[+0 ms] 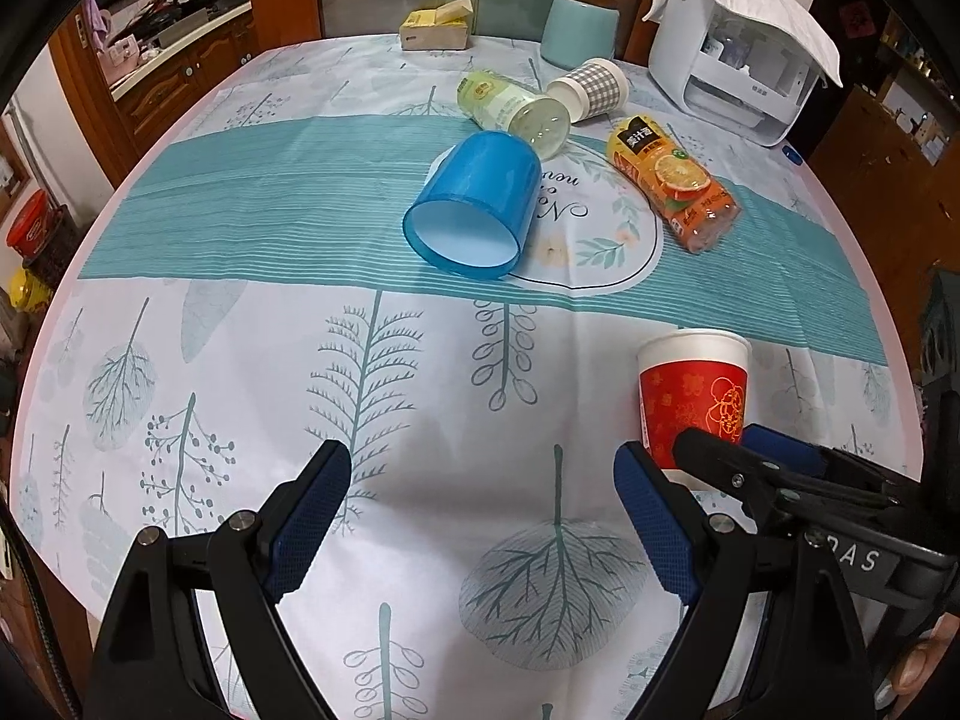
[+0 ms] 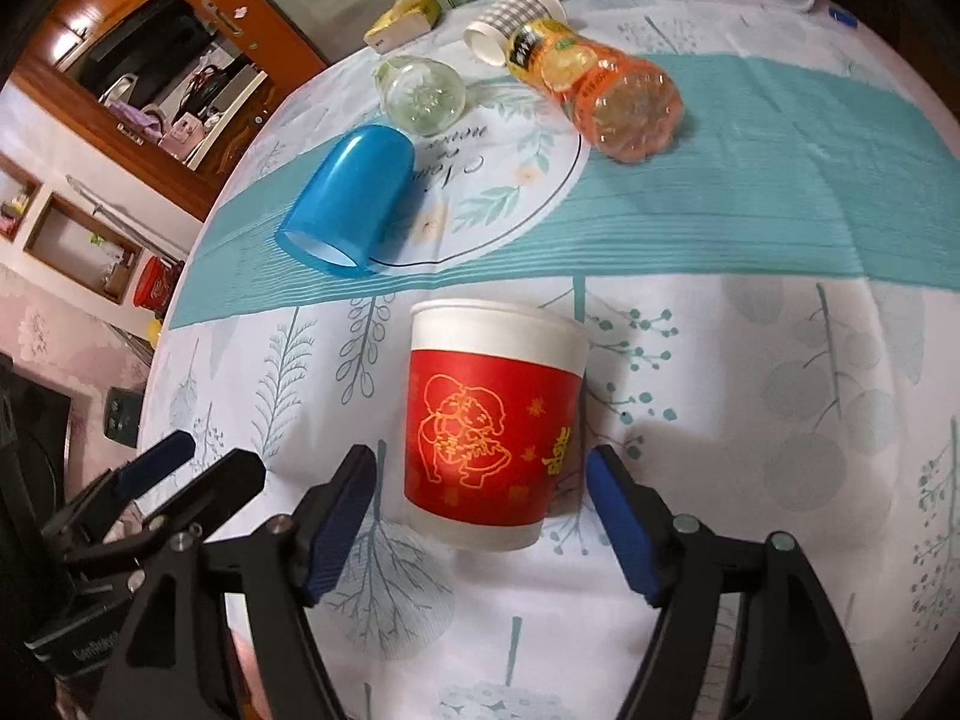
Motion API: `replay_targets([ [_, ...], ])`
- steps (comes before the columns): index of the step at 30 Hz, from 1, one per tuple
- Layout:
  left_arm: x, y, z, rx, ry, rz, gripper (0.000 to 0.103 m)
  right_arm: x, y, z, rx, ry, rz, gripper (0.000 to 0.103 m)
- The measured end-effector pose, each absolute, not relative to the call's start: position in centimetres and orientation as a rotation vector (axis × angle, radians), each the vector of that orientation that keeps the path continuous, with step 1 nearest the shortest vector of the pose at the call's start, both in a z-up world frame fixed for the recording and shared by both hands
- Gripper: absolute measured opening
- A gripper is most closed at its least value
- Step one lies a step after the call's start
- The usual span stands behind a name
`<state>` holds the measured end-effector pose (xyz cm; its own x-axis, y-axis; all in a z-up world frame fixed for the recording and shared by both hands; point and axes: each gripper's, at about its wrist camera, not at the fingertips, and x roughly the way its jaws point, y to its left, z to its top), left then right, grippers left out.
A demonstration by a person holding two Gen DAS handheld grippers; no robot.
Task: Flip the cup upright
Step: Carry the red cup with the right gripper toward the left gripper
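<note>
A red and white paper cup [image 2: 495,426] stands upright on the tablecloth, rim up; it also shows in the left wrist view [image 1: 693,393]. My right gripper [image 2: 480,468] is open, its fingers either side of the cup's lower half without touching it. It also appears in the left wrist view [image 1: 729,447] at the cup's base. My left gripper [image 1: 483,468] is open and empty over the tablecloth, left of the cup. A blue plastic cup [image 1: 471,207] lies on its side further back, mouth toward me, also in the right wrist view [image 2: 351,201].
Beyond the blue cup lie a clear bottle [image 1: 516,105], an orange juice bottle [image 1: 675,183] and a checked paper cup [image 1: 591,90], all on their sides. A white appliance [image 1: 738,42], a teal canister [image 1: 579,27] and a small box [image 1: 435,27] stand at the far edge.
</note>
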<state>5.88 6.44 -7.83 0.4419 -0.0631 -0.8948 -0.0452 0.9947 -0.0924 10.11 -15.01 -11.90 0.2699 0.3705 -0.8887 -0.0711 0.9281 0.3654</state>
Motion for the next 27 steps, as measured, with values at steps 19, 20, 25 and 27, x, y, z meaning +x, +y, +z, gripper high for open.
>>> replay_targets([
  [19,5.5,4.7,-5.9,-0.093,1.097,-0.072,0.088,7.5,-16.7,-8.4,0.124,1.171,0.194,0.074],
  [20,5.4,4.5,-5.7,-0.091,1.096,-0.076,0.088,7.3,-16.8,-8.2,0.122,1.166,0.191,0.074],
  [25,5.1,3.7,-5.1,-0.072,1.093,-0.100,0.088,6.0,-17.5,-6.9,0.108,1.138,0.181,0.074],
  [27,5.0,3.2,-4.9,-0.066,1.094,-0.111,0.088,5.4,-17.8,-6.4,0.095,1.126,0.174,0.074],
])
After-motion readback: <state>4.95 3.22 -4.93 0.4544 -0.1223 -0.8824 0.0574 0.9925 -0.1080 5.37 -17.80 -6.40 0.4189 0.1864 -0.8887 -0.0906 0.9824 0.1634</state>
